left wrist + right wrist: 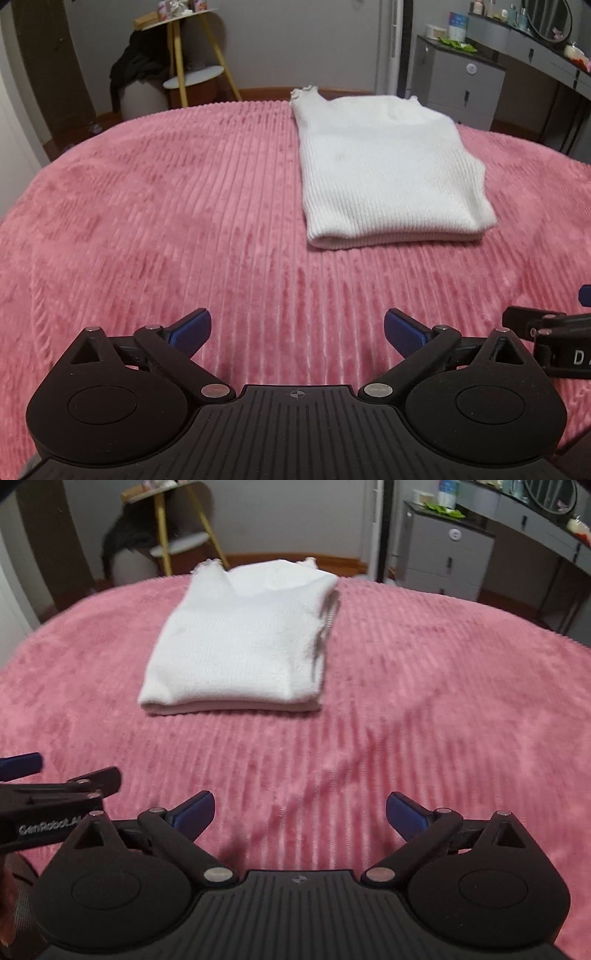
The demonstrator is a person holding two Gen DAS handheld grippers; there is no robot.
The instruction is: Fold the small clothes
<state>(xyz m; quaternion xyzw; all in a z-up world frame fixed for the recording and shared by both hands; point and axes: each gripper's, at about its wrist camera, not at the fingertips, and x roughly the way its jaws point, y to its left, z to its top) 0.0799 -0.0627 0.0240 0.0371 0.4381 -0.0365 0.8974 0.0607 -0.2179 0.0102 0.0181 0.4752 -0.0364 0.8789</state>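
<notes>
I have both tongs, left (297, 330) and right (300, 812), released and empty. The folded top (384, 166) lies ahead of them on the bed (166, 221), long axis pointing away, neither nearer.

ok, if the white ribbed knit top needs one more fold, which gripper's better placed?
Marginal, probably left. Both the left gripper and the right gripper are open, empty and short of the folded white ribbed knit top. Its tidy edge faces left; its loose layered edge faces right.

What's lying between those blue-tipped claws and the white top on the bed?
Nothing but bare pink blanket. Both wrist views show it: open left gripper and right gripper hang short of the folded top.
</notes>
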